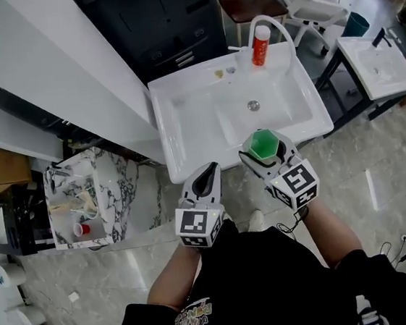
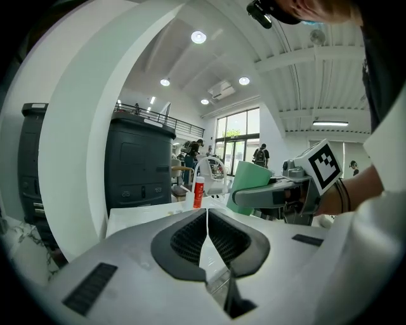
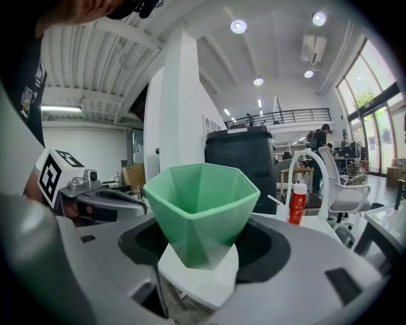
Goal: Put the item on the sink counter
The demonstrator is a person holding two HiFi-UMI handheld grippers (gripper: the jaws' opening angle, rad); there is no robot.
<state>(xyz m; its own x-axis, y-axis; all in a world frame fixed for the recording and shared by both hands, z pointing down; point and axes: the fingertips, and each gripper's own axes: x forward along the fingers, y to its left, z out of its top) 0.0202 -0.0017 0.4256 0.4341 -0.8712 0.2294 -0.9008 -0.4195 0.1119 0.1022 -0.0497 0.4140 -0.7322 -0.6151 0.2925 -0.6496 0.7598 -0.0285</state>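
We see the left gripper [image 1: 207,171] with its jaws pressed together and nothing between them; it hangs just before the front rim of the white sink [image 1: 184,120]. To its right, the right gripper [image 1: 265,148] has its jaws spread wide and clamped on the lower part of a green faceted cup [image 3: 202,202]. The cup stands upright with its mouth open upward. It is in the air over the sink's front edge, not resting on the counter. Each gripper's cube [image 1: 199,226] bears only black-and-white square patterns, no letters. At the sink's back, by the tap, a red bottle [image 1: 260,44] stands; we cannot read its label.
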